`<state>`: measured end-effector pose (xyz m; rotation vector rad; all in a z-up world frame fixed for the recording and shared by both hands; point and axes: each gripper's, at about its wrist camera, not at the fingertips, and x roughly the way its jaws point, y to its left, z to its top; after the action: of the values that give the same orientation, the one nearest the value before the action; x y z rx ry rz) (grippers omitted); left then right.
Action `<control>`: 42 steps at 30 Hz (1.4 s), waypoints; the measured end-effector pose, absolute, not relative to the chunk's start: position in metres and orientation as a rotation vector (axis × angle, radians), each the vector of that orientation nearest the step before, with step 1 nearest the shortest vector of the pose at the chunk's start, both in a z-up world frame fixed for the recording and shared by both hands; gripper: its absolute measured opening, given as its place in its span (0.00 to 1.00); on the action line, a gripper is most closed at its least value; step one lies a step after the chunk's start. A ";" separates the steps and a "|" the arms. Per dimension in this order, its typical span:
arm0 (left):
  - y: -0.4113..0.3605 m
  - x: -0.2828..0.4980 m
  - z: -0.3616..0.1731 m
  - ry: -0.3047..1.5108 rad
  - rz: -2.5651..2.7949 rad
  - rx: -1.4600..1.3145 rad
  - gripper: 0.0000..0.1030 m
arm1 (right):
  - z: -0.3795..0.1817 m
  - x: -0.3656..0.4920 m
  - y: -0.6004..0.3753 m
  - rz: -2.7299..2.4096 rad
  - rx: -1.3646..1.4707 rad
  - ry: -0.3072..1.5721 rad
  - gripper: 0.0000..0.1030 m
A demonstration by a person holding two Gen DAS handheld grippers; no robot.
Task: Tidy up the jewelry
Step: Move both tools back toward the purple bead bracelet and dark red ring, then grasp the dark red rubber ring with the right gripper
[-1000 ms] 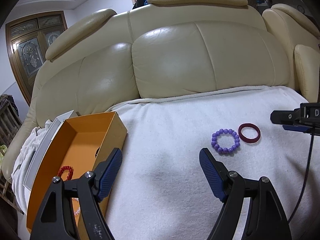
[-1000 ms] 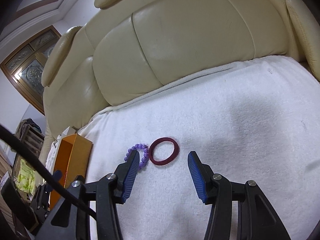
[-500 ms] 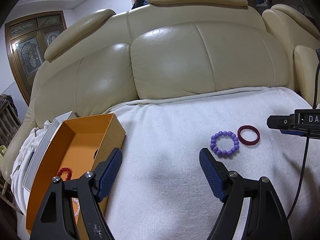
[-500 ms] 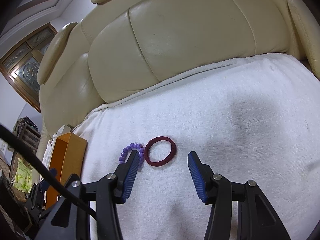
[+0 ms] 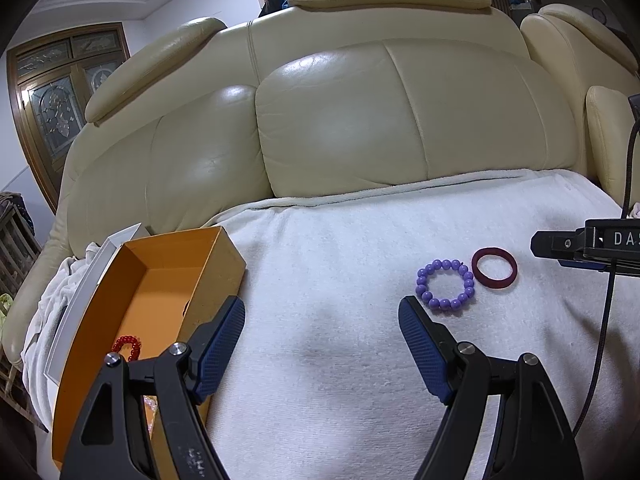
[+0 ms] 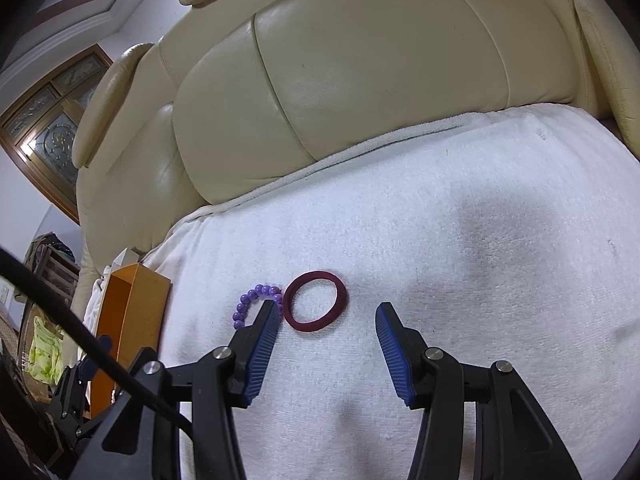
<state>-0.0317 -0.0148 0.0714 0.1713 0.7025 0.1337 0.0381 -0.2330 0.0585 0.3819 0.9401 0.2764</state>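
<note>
While purple bead bracelet (image 6: 256, 304) & dark-red fabric band (image 6: 315, 301) lay touching on white towel (image 6: 460, 260), right gripper (image 6: 326, 354) hung open, empty; left gripper (image 5: 322, 350) wide open, empty.

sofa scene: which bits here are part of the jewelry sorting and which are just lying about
Part of the job:
- purple bead bracelet
- dark red band
- orange box
- red bead bracelet, already in the box
- left gripper, right gripper, both open and empty

Just lying about:
- white towel
- cream sofa
- black cable
</note>
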 end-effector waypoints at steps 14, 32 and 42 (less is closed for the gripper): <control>-0.015 -0.025 0.062 0.749 0.123 0.177 0.77 | 0.050 0.049 -0.231 0.274 0.389 0.956 0.48; -0.009 -0.005 0.050 0.842 0.061 0.093 0.77 | 0.024 0.073 -0.196 0.197 0.178 0.959 0.07; -0.032 0.014 0.037 0.892 0.000 0.021 0.77 | 0.027 0.066 -0.224 0.180 0.178 0.957 0.06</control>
<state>0.0144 -0.0317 0.0375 0.0214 0.8922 -0.0002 0.0662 -0.2237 0.0265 0.1782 0.9565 0.1798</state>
